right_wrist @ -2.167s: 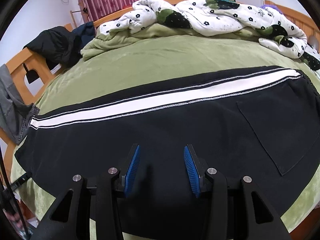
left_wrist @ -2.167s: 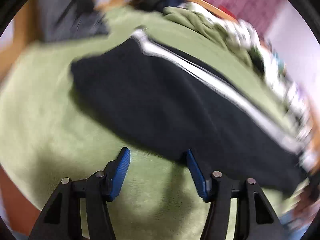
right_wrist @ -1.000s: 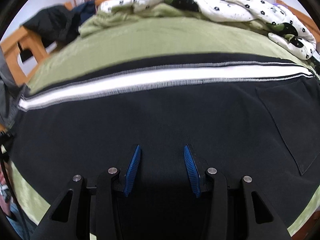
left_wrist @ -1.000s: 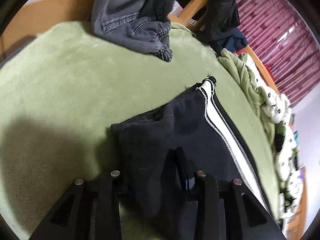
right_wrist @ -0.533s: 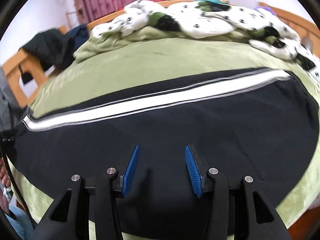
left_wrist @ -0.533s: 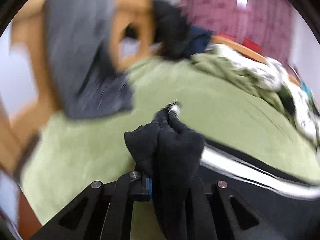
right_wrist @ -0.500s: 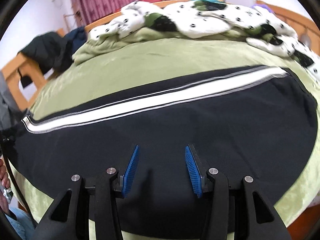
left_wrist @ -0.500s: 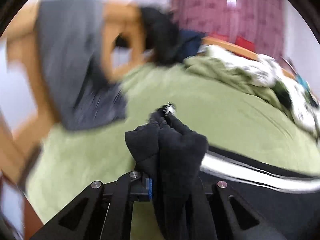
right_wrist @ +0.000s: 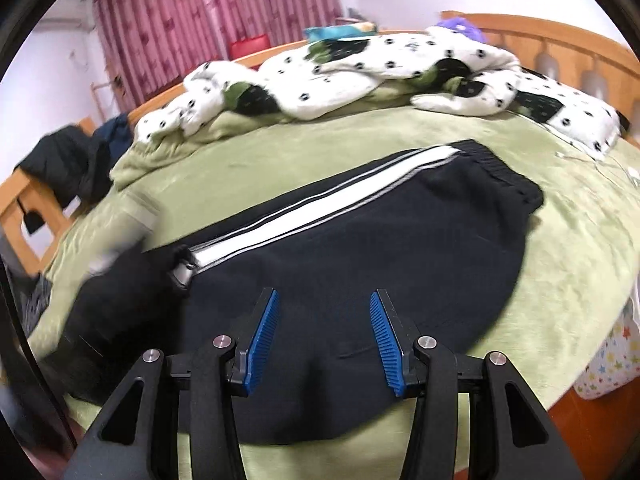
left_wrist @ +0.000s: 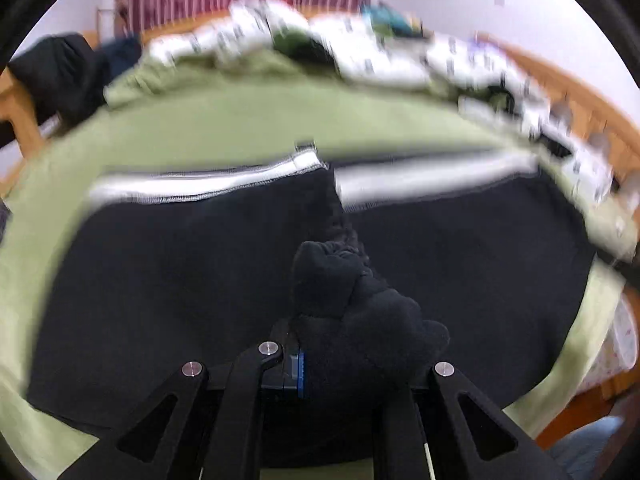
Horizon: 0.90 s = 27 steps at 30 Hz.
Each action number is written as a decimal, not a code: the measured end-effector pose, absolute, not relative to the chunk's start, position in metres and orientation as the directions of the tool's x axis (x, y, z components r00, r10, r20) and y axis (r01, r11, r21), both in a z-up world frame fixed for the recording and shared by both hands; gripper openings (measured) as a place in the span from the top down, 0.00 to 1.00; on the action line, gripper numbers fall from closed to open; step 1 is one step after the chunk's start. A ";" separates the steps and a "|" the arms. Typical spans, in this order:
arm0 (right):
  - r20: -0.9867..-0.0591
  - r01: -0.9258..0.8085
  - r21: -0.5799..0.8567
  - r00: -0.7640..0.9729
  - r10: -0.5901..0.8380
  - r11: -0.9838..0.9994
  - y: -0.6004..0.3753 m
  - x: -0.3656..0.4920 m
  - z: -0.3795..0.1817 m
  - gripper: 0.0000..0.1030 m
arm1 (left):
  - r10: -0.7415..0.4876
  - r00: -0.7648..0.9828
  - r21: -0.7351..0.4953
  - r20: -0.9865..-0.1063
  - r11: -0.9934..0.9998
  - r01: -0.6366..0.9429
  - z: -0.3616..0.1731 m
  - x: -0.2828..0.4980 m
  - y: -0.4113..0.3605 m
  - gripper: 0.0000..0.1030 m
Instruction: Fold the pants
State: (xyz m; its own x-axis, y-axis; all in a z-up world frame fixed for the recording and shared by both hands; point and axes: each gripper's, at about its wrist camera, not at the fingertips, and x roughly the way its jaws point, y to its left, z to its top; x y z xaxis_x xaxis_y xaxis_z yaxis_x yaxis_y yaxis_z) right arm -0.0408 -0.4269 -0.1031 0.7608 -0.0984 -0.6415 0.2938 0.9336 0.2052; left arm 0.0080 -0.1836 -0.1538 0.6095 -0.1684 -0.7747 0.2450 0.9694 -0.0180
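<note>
Black pants (right_wrist: 360,248) with a white side stripe (right_wrist: 320,208) lie across a green bed, waistband (right_wrist: 504,172) at the right. My left gripper (left_wrist: 320,344) is shut on the bunched leg end of the pants (left_wrist: 336,280) and holds it raised over the rest of the pants (left_wrist: 160,264), the leg doubled back toward the waistband. In the right wrist view the carried leg end (right_wrist: 132,280) shows blurred at the left. My right gripper (right_wrist: 323,334) is open and empty, hovering over the seat of the pants near the bed's front edge.
The green blanket (right_wrist: 280,148) covers the bed. A white spotted duvet (right_wrist: 360,72) is heaped along the far side by the wooden headboard (right_wrist: 560,48). Dark clothes (right_wrist: 68,160) hang on a wooden frame at the left. Maroon curtains (right_wrist: 200,20) hang behind.
My left gripper closed on the leg end, lifted it and swung it right over the pants, folding the leg back. My right gripper stayed open and drew back a little.
</note>
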 end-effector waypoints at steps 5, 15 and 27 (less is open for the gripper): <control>-0.670 0.300 0.252 0.740 -0.058 0.920 -0.441 -0.045 -0.113 0.54 | -0.160 0.664 0.073 -0.731 0.949 0.308 -0.154 -0.021 -0.198 0.59; -0.677 0.124 0.309 0.725 0.127 0.943 -0.387 -0.021 -0.121 0.54 | -0.338 0.641 -0.231 -0.689 0.941 0.247 -0.119 -0.049 -0.065 0.37; -0.750 -0.034 0.194 0.639 0.171 0.980 -0.281 0.017 -0.146 0.67 | -0.296 0.608 -0.279 -0.737 0.952 0.126 -0.144 -0.046 0.052 0.33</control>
